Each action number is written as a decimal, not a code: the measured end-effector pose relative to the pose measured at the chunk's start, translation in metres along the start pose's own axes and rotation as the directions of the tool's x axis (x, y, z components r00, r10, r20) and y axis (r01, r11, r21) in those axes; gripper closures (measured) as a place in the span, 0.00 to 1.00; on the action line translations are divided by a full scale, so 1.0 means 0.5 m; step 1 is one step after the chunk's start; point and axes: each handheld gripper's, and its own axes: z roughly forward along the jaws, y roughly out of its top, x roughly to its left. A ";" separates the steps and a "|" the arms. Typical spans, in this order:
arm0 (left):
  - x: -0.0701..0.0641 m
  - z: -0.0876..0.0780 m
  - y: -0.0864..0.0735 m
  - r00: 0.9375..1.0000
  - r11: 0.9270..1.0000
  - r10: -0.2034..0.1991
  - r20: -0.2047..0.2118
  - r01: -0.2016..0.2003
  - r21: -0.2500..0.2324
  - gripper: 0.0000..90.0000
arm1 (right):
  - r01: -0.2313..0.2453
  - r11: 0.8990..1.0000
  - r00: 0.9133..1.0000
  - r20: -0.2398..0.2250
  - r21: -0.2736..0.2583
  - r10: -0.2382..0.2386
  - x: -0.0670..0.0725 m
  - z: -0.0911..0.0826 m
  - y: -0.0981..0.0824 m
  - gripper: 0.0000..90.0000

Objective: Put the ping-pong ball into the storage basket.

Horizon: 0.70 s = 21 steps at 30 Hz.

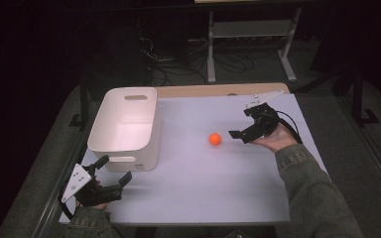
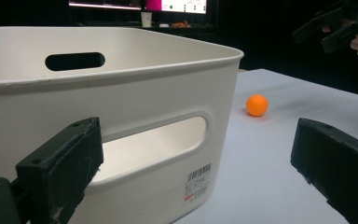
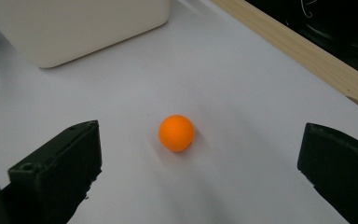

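Orange ball [image 1: 215,139]: mid-table, on white surface [image 1: 203,183], right of white bin [image 1: 125,126]. Right gripper [image 1: 242,123]: jaws spread, empty, just right of ball. Left gripper [image 1: 113,169]: jaws spread, empty, near-left corner, beside bin.

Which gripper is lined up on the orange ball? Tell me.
The right gripper: the orange ball lies on the table between its open jaws, just ahead. The left gripper sits at the white bin's near corner, far from the ball.
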 end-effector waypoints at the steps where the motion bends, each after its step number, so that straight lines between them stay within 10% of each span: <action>1: 0.000 0.000 0.000 1.000 1.000 0.000 0.000 0.000 -0.001 0.02 | 0.001 1.000 1.000 -0.002 0.002 -0.001 0.000 0.002 0.002 0.00; 21: 0.000 0.000 0.000 1.000 1.000 -0.001 0.002 0.001 -0.002 0.02 | 0.017 0.998 0.999 -0.032 0.064 -0.015 -0.006 0.044 0.020 0.00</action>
